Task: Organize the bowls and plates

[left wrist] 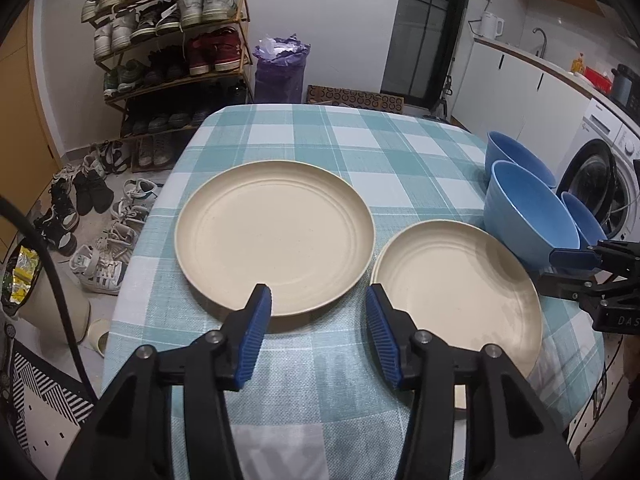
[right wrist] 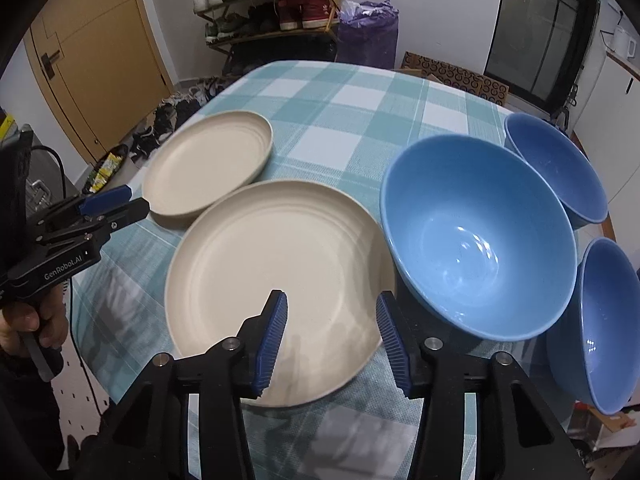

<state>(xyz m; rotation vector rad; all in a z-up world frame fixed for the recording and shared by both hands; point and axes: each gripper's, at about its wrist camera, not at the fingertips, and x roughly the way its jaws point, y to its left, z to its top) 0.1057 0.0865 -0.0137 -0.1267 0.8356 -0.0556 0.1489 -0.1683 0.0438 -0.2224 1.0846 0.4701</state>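
Observation:
Two cream plates lie side by side on a teal checked tablecloth (left wrist: 320, 140). The left plate (left wrist: 274, 236) also shows in the right wrist view (right wrist: 208, 168). The right plate (left wrist: 456, 288) shows there too (right wrist: 276, 280). Three blue bowls stand to the right of the plates: a middle bowl (right wrist: 480, 244), a far bowl (right wrist: 556, 168) and a near bowl (right wrist: 596, 328). My left gripper (left wrist: 318, 300) is open and empty, above the gap between the plates. My right gripper (right wrist: 332, 312) is open and empty, over the right plate's near edge beside the middle bowl.
The tablecloth's edges drop off on the left and at the front. A shoe rack (left wrist: 172, 40) and loose shoes (left wrist: 92, 216) stand on the floor beyond the table. A purple bag (left wrist: 282, 68) sits at the back. A washing machine (left wrist: 608, 172) is on the right.

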